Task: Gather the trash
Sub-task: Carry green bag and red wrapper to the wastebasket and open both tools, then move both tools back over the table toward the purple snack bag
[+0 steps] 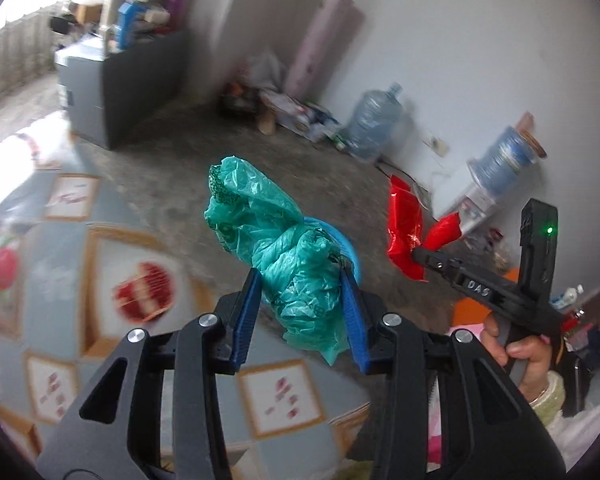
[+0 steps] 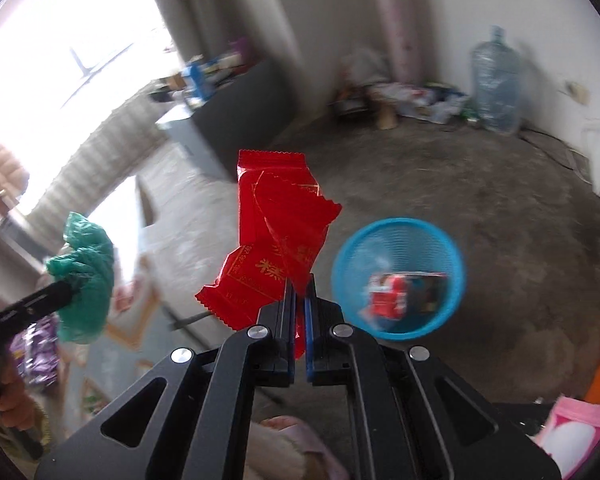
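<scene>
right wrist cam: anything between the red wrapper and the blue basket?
Nothing: only bare concrete floor shows between red wrapper and blue basket in the right wrist view.

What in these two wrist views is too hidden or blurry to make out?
- Blue basket: left wrist view, almost wholly behind the green plastic bag.
- Basket contents: right wrist view, blurred; red-and-white packaging, print unreadable.
- Clutter by the wall: both views, small and blurred.
- Red wrappers: lower ends hidden between the right gripper jaws.
</scene>
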Demonstrator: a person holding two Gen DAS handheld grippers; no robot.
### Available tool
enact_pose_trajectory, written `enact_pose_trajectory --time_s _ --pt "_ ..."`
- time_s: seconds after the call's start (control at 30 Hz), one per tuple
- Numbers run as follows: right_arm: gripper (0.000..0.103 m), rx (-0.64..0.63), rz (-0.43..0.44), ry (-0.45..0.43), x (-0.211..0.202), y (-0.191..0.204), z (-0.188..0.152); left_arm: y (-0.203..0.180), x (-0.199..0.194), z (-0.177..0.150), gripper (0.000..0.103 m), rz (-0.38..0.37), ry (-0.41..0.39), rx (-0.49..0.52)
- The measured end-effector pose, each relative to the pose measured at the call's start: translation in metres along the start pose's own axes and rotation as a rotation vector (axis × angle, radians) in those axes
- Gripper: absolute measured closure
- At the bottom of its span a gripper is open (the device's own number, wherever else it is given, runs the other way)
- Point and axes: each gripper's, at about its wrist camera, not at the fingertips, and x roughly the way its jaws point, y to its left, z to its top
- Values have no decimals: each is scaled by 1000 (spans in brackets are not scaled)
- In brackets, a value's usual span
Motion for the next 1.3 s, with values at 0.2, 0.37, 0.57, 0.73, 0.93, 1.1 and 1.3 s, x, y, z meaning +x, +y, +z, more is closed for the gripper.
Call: enact_pose_trajectory --time_s 0.2,0.37,0.57,0.73,0.93,1.1,1.3 --pt "99 191 -45 77 41 -70 -6 -34 92 29 66 -46 170 90" --pt "99 305 -116 161 97 -110 -3 -56 165 40 65 -7 265 160" --pt "68 407 -186 240 177 -152 -3 -68 257 55 31 71 386 199" --pt "54 425 -259 273 218 -168 -20 -64 267 57 31 120 362 184" --pt "54 467 -253 247 202 -175 -35 -61 231 63 31 133 280 230" --pt "54 442 -240 188 176 -169 -27 -49 179 71 31 139 180 183" --pt "47 305 -169 75 124 -114 2 -23 90 66 31 147 28 109"
